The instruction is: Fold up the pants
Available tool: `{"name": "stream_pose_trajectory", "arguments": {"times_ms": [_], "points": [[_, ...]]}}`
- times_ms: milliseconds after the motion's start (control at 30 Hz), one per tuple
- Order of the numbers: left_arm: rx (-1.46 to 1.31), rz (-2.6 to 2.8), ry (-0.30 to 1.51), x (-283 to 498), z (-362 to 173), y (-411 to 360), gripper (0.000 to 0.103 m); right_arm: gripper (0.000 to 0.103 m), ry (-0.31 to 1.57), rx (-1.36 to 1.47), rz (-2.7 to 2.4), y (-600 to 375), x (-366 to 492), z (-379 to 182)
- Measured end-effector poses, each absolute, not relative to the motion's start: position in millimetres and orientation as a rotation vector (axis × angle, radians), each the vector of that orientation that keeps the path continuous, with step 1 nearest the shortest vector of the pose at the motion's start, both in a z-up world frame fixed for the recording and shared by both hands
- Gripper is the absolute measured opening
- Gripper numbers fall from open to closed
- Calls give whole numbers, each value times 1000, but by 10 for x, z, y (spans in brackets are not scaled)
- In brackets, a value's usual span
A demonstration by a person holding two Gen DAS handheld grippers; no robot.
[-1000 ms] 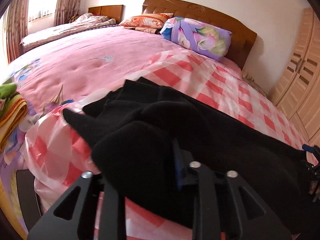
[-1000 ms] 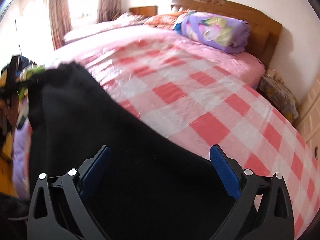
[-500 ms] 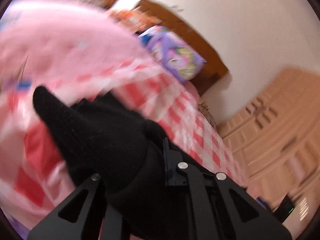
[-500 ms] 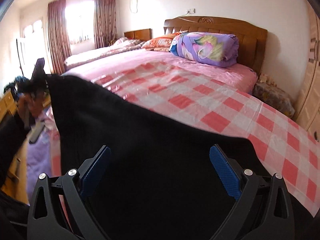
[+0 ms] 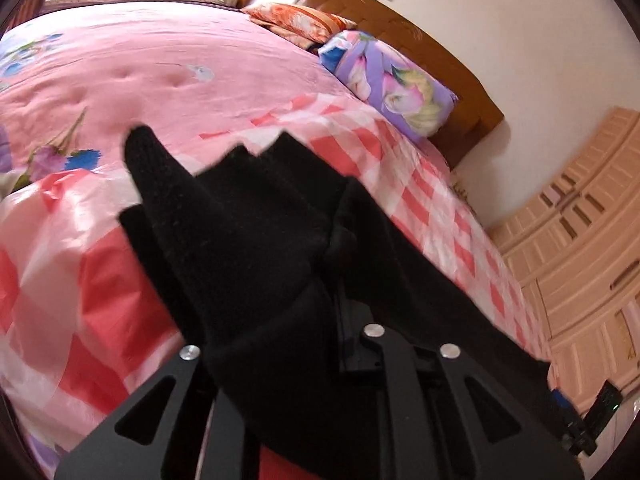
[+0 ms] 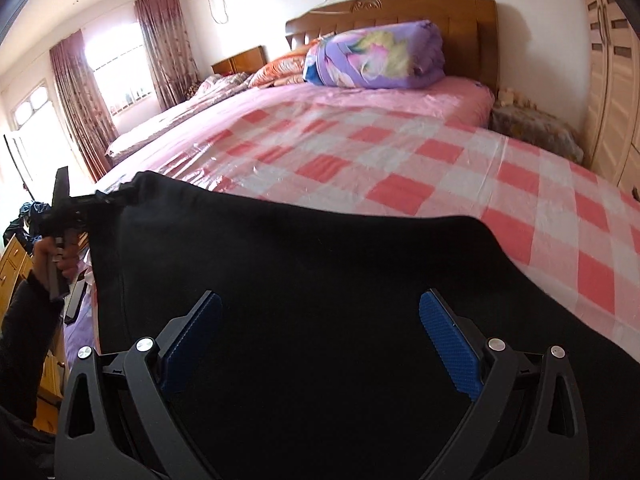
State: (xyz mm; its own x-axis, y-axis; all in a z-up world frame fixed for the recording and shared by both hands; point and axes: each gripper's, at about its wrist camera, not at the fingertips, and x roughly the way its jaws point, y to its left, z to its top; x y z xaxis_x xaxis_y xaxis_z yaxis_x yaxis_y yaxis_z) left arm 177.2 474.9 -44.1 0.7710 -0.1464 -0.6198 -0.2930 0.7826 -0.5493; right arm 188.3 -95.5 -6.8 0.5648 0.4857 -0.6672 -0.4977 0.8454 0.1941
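Observation:
Black pants [image 6: 320, 264] are held up over the near end of the bed. In the left wrist view my left gripper [image 5: 320, 300] is shut on a bunched corner of the pants [image 5: 248, 232], whose cloth hides the fingertips. In the right wrist view my right gripper [image 6: 320, 340] stands wide open with blue pads [image 6: 448, 348] spread, and the cloth fills the space in front of it. The left gripper also shows in the right wrist view [image 6: 80, 204], holding the far corner at the left.
The bed has a pink-and-white checked plastic sheet [image 6: 400, 160] and a pink quilt [image 5: 140, 60]. A purple floral rolled quilt [image 6: 372, 56] lies by the wooden headboard [image 6: 400, 12]. A wardrobe [image 5: 580, 240] stands at the right. A second bed lies by the window.
The left gripper swung up and turned with the pants corner. The pants' top edge rose and stretched out between the hands. The right gripper stayed open.

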Motion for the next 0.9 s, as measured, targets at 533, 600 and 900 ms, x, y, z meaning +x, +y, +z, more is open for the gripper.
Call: {"name": "stream_pose_trajectory", "arguments": {"times_ms": [533, 600, 900], "points": [[-127, 648, 650, 1426, 11, 4505, 101, 97, 922, -336, 413, -905, 1076, -255], [-146, 593, 559, 1223, 176, 4336, 101, 97, 897, -281, 401, -1131, 888, -195], [91, 19, 696, 1282, -67, 2675, 101, 98, 962, -51, 126, -2505, 591, -288]]}}
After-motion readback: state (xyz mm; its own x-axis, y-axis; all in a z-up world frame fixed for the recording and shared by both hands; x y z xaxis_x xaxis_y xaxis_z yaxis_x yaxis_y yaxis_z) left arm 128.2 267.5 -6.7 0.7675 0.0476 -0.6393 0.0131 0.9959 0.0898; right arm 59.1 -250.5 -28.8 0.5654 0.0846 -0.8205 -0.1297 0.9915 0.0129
